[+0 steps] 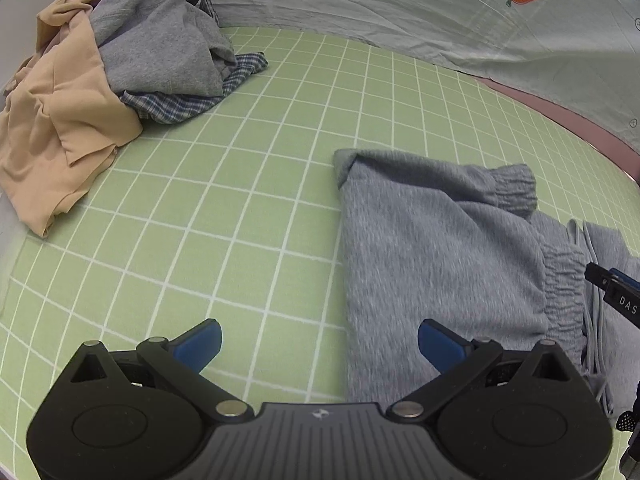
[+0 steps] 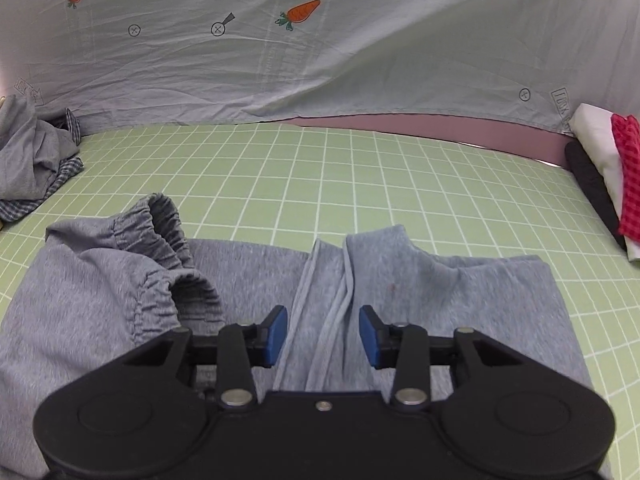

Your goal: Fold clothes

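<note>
In the left wrist view, the left tool (image 1: 320, 346) sits at the bottom centre with its blue-padded fingers spread wide and nothing between them; one pad hangs over the bare green grid-patterned table (image 1: 240, 200), the other over the near edge of the grey fleece jogging trousers with elastic cuffs (image 1: 432, 248), which fill the lower right of the frame. The trousers lie doubled over, cuffs stacked toward the right, which looks like a fold partly made, and the wide-open tool seems placed to take the cloth's left edge or to have just let it go; the picture fits either. In the upper left a loose heap of beige, grey and blue-checked garments (image 1: 120, 60) waits aside, probably kept clear of the working space. In the right wrist view, the right tool (image 2: 323, 336) is at the lower centre, its fingers partly open and holding nothing, straddling the pale grey drawstring cords (image 2: 340, 288) that run up the middle of the trousers, a likely spot for pinching the waist. At the right edge a neat stack of black, white and red-checked folded cloths (image 2: 612, 184) rests on the table, seemingly the pile for finished pieces.
</note>
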Demonstrator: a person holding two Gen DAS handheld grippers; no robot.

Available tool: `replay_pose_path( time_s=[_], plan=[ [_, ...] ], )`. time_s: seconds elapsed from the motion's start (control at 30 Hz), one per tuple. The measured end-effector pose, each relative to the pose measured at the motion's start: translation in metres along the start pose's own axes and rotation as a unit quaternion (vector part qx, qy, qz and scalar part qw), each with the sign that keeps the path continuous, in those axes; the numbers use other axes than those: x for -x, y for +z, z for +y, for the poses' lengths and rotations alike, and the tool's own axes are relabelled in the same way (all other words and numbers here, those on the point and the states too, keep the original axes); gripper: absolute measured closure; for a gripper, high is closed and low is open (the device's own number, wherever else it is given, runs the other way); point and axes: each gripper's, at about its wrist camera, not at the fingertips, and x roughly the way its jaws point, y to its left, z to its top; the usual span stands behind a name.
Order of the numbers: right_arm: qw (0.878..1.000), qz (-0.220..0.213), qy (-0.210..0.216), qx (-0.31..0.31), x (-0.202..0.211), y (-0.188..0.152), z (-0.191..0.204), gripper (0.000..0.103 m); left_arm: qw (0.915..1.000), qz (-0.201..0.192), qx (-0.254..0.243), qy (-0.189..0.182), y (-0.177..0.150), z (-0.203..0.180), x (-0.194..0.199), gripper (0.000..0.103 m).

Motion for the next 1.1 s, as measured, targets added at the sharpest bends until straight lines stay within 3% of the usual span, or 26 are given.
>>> replay_pose_path(
  time_s=[0.13, 0.33, 0.4, 0.7, 0.83, 0.93, 1.0, 1.1],
  plan=[
    [1.000, 0.012, -0.009, -0.005, -0.029, 0.011, 0.005, 0.063, 1.0000, -0.008, 0.002, 0.003, 0.023, 0.004, -0.018, 0.000],
    [0.999, 0.040, -0.027, -0.018, -0.053, 0.019, 0.000, 0.064, 0.9999, 0.012, 0.006, 0.004, 0.030, 0.006, -0.034, 0.000],
    [0.999, 0.037, -0.026, -0.019, -0.050, 0.019, -0.002, 0.097, 0.9999, 0.013, 0.006, 0.001, 0.028, 0.007, -0.036, 0.000],
    [0.997, -0.024, 0.029, -0.063, -0.011, 0.031, -0.002, 0.098, 0.9995, 0.025, -0.003, -0.019, 0.026, 0.002, -0.044, 0.000],
    [0.998, 0.005, 0.050, -0.047, -0.020, 0.027, 0.010, 0.097, 0.9993, 0.028, -0.014, -0.021, 0.024, -0.001, -0.045, 0.000],
    [0.997, 0.036, 0.044, -0.058, -0.028, 0.021, 0.009, 0.086, 0.9990, 0.031, -0.022, -0.022, 0.022, -0.003, -0.045, 0.000],
    [0.998, 0.026, 0.032, -0.054, -0.021, 0.021, 0.009, 0.054, 0.9989, 0.035, -0.019, -0.023, 0.022, -0.003, -0.045, 0.000],
    [0.999, 0.009, 0.017, -0.050, -0.009, 0.023, 0.007, 0.031, 0.9988, 0.038, -0.018, -0.025, 0.019, -0.004, -0.042, 0.000]
  ],
)
